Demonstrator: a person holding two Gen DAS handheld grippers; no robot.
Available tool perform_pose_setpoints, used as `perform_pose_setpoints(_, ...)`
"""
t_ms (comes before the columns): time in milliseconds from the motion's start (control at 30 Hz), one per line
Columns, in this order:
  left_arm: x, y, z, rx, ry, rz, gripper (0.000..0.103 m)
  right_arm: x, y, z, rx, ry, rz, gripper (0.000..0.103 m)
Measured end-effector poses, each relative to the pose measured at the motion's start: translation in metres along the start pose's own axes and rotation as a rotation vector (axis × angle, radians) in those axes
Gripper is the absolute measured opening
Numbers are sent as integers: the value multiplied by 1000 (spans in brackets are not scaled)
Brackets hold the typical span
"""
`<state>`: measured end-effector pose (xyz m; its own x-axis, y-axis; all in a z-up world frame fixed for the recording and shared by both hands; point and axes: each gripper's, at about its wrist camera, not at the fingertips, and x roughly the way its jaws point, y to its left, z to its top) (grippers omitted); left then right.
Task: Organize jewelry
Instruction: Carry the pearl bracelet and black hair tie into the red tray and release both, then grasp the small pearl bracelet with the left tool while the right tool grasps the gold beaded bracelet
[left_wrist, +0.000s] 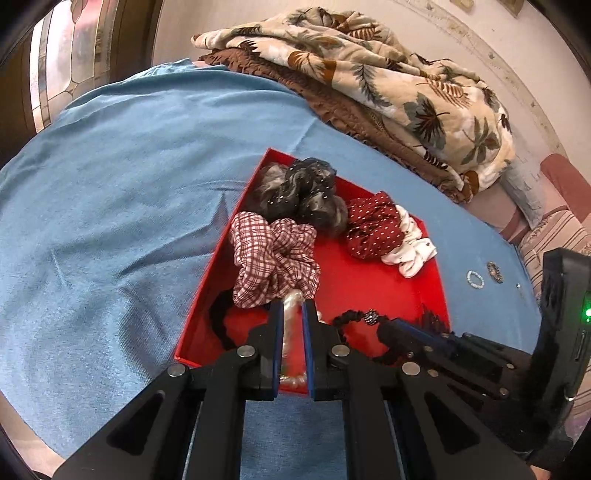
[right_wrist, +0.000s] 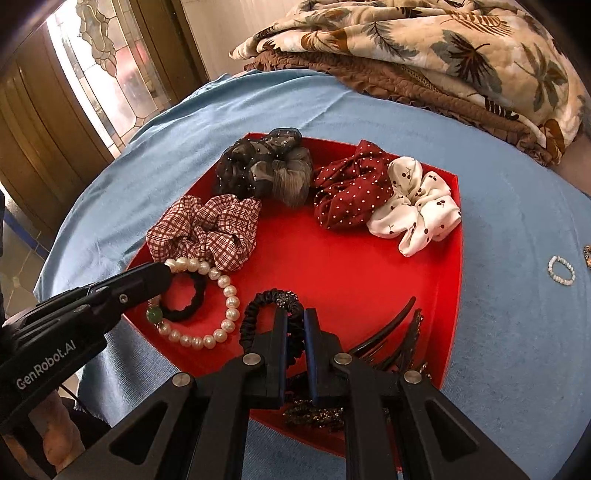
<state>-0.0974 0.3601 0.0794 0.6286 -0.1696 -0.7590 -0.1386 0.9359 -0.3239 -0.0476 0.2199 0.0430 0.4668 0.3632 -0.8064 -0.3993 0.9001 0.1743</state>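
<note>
- We see a red tray (right_wrist: 369, 280), shallow and flat-floored, low in the middle of both views on a blue cloth (right_wrist: 517, 332).
- In the right wrist view a pearl bracelet (right_wrist: 221, 280) lies lower left in the tray: round cream beads with 1 green bead, looped around a plain black hair tie (right_wrist: 184, 299).
- The left gripper (left_wrist: 293, 306) is closed on the pearl bracelet; in its own view pearls show in the narrow gap between its blue-edged pads, and from the right wrist view its black tip meets the strand at the upper left of the loop.
- The right gripper (right_wrist: 295, 314) is clamped on a black ruched hair band (right_wrist: 258, 314) with a small sparkly charm, at the bottom centre of the tray; the band passes between the nearly closed pads.
- 4 fabric scrunchies sit higher in the tray: a red-and-white checked scrunchie (right_wrist: 207, 229), a sheer grey-black scrunchie (right_wrist: 266, 173) with tiny dots, a maroon dotted scrunchie (right_wrist: 351, 188) and a glossy white cherry-print scrunchie (right_wrist: 417, 206) touching it.
- A dark claw clip (right_wrist: 391, 339) with curved teeth lies at the tray's lower right.
- A small white bead ring (right_wrist: 561, 271) rests on the cloth right of the tray.
- A leaf-print blanket (right_wrist: 443, 44) is piled at the upper right.
</note>
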Motion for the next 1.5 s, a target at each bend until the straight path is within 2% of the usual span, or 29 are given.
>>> perform_pose_setpoints(133, -6, -2, 0, 4, -29, -26, 10, -5, 0, 0, 8, -10, 10, 12)
perform_pose_setpoints(267, -7, -6, -1, 15, -44, -26, 12, -14, -1, 1, 16, -39, 12, 32)
perform_pose_setpoints(433, -8, -6, -4, 20, -58, -14, 23, -33, -7, 2, 35, -78, 16, 32)
perform_pose_setpoints(600, -8, -9, -6, 28, -59, -6, 26, -65, -28, -7, 56, -128, 2, 33)
perform_pose_setpoints(633, -8, -9, -6, 31, -62, -5, 27, -70, -33, -10, 56, -134, -5, 34)
perform_pose_setpoints(700, -10, -13, -8, 43, -70, -5, 28, -83, -48, -19, 61, -151, -38, 42)
perform_pose_setpoints(900, -20, -40, -16, 109, -112, -46, 28, -104, -126, -58, 141, -128, -196, 44)
perform_pose_setpoints(1000, -24, -62, -24, 173, -129, -65, 35, -117, -182, -80, 271, -112, -248, 44)
perform_pose_setpoints(1067, -25, -83, -32, 232, -131, -85, 35, -128, -220, -96, 362, -115, -289, 44)
perform_pose_setpoints(1233, -19, -132, -54, 346, -70, -133, 35, -149, -282, -114, 463, -127, -354, 44)
perform_pose_setpoints(1367, -21, -167, -66, 401, -18, -166, 35, -156, -319, -111, 492, -156, -384, 44)
perform_pose_setpoints(1500, -18, -204, -69, 438, 16, -169, 35, -152, -348, -104, 524, -188, -378, 44)
